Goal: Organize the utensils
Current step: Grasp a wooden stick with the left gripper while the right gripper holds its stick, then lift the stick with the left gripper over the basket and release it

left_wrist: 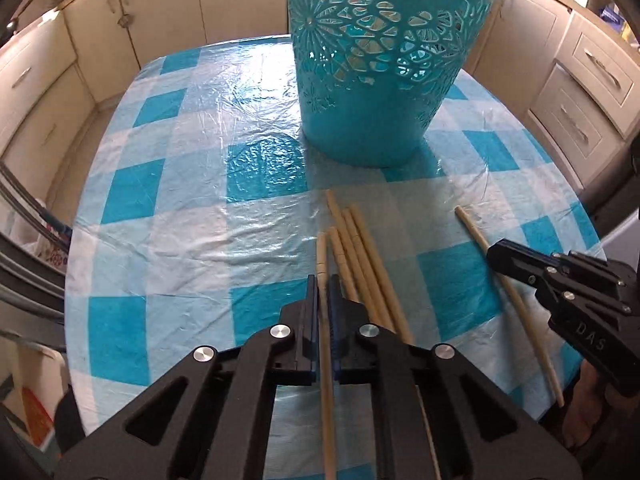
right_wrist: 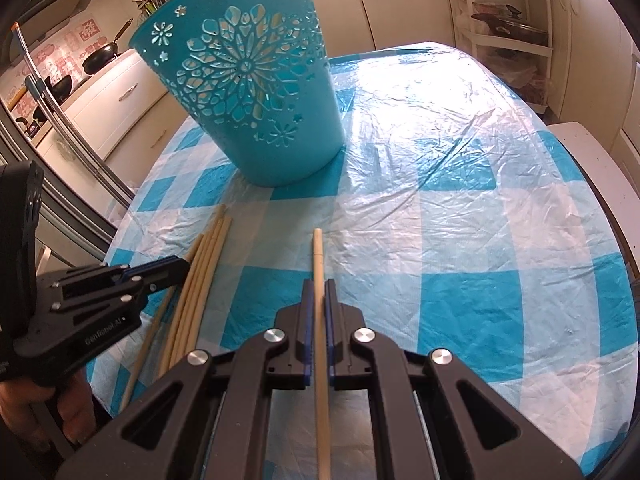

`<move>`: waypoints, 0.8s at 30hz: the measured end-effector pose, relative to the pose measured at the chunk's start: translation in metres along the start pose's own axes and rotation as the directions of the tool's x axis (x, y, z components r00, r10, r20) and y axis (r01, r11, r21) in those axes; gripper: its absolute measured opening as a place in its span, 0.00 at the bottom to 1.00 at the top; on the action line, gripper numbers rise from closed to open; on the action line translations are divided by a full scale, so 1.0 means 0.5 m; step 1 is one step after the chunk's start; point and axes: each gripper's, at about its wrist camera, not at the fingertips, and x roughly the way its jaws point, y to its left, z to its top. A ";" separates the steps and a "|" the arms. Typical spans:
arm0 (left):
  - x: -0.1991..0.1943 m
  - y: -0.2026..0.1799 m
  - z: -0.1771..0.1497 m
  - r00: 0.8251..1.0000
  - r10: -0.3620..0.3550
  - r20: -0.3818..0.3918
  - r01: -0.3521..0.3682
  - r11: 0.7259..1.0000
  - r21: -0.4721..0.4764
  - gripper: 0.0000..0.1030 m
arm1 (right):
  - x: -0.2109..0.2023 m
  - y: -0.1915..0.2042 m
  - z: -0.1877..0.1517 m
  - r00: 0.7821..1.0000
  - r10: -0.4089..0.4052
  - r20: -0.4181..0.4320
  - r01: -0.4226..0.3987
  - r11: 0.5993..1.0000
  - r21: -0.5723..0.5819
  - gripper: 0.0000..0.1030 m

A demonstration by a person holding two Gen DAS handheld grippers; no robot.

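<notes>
A teal cut-out basket (left_wrist: 372,60) stands upright on the checked tablecloth, also in the right wrist view (right_wrist: 248,92). My left gripper (left_wrist: 323,284) is shut on one wooden chopstick (left_wrist: 322,256) that lies along the table. Several more chopsticks (left_wrist: 360,252) lie just to its right, seen too in the right wrist view (right_wrist: 200,276). My right gripper (right_wrist: 318,288) is shut on a separate chopstick (right_wrist: 317,256), which also shows in the left wrist view (left_wrist: 472,228). The left gripper appears at the left of the right wrist view (right_wrist: 176,266).
The round table with a blue and white checked plastic cloth (right_wrist: 440,220) has cream cabinets around it (left_wrist: 580,80). A shelf rack (right_wrist: 508,20) stands beyond the table's far right. A stove with pans (right_wrist: 96,60) is at the far left.
</notes>
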 end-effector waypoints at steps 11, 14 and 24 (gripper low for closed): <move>-0.090 0.031 0.035 0.993 -0.085 0.079 0.085 0.996 0.000 0.05 | 0.009 -0.014 0.010 0.999 0.012 0.040 -0.011 1.000 -0.016 0.06; -0.185 0.061 0.070 0.961 -0.172 0.218 0.182 0.983 -0.026 0.05 | 0.012 -0.034 0.007 0.996 0.061 0.063 -0.063 0.998 0.028 0.05; -0.381 0.036 0.247 0.725 -0.238 0.646 0.296 0.955 0.020 0.05 | 0.009 -0.050 0.006 0.992 0.107 0.073 -0.112 0.991 0.072 0.05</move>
